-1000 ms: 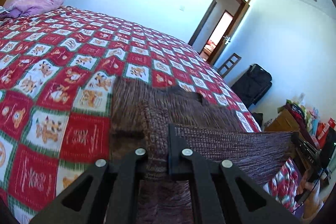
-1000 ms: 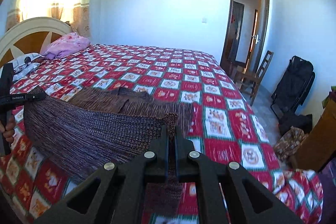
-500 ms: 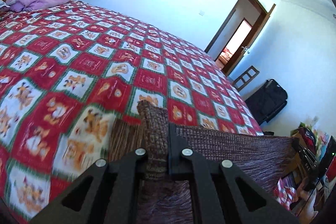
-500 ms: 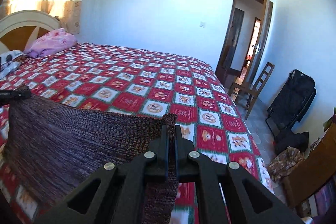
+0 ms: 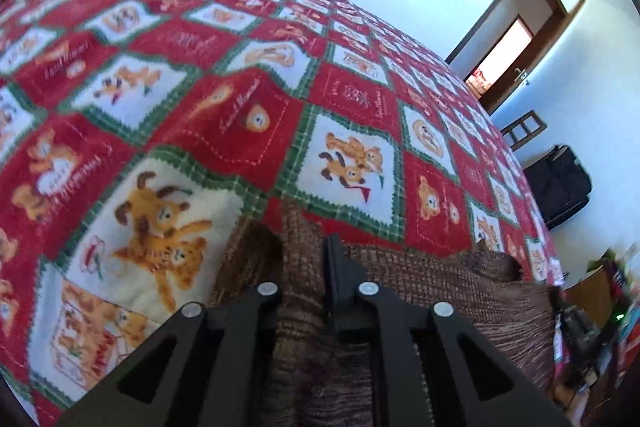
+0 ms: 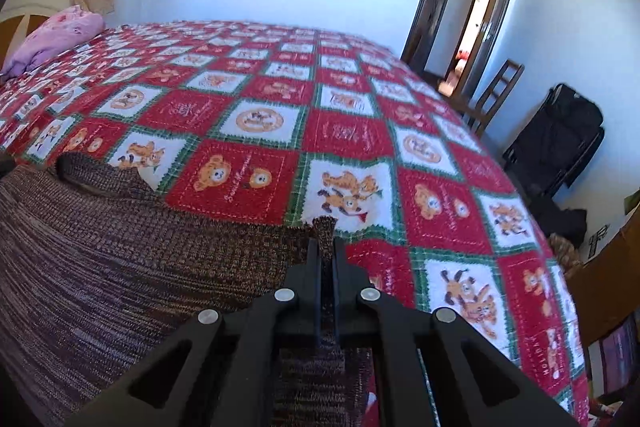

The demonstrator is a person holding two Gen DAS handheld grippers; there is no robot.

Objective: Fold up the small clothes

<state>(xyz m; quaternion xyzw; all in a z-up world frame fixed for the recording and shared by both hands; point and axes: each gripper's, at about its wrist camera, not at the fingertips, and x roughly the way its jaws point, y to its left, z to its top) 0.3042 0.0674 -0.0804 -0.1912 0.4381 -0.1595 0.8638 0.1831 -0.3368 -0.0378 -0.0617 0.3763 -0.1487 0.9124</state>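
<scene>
My left gripper and right gripper each have jaws clamped on a corner of the knit, draped behind them over the bed. Soft, limp, stretchy; corners grip best.

knit garment cut off at 6 o'clock edge, left gripper's left finger buried under fabric, clutter at 4 o'clock blurred

A home bedroom: a bed under a red teddy-bear quilt, pink pillow by the far headboard, open wooden door, chair at right.
</scene>
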